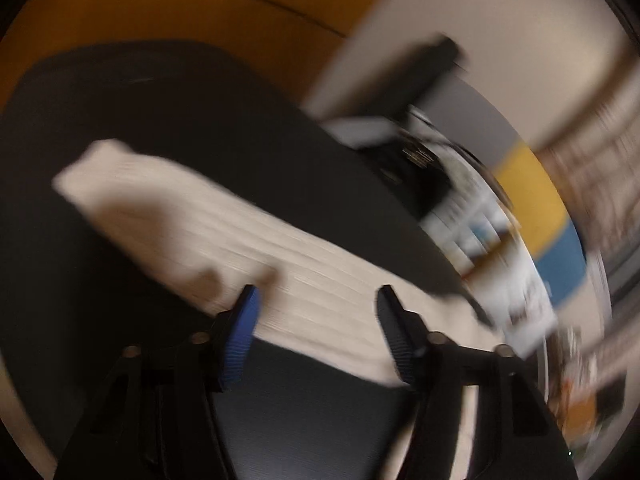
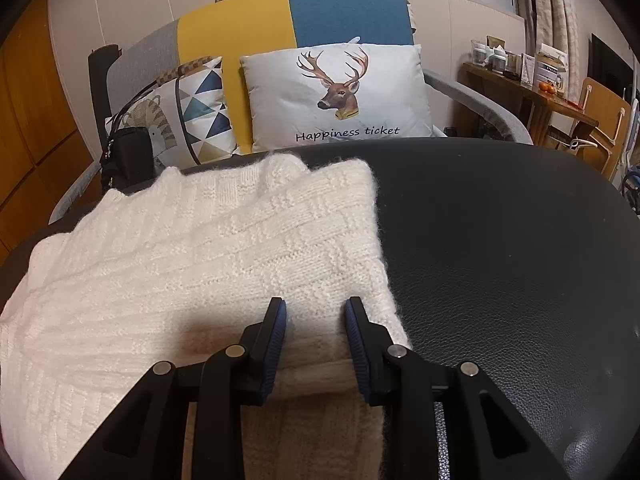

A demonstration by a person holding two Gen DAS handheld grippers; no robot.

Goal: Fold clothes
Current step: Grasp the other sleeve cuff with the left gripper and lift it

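A cream knitted sweater point(image 2: 200, 260) lies folded on a black leather-like table top point(image 2: 500, 260), covering its left half. My right gripper point(image 2: 316, 316) sits at the sweater's near right corner. Its blue pads are closed on the thick folded edge, and knit fills the gap between them. The left wrist view is heavily blurred. There the sweater point(image 1: 240, 240) runs as a pale band across the dark table top point(image 1: 160, 120). My left gripper point(image 1: 316, 300) hovers over its near edge with the jaws wide apart and nothing held between them.
Behind the table stands a sofa with a deer-print cushion point(image 2: 340, 96), a triangle-patterned cushion point(image 2: 200, 112) and a black bag point(image 2: 126, 156). A wooden side table point(image 2: 520, 92) with small items stands at the right. The table's right half point(image 2: 520, 320) is bare.
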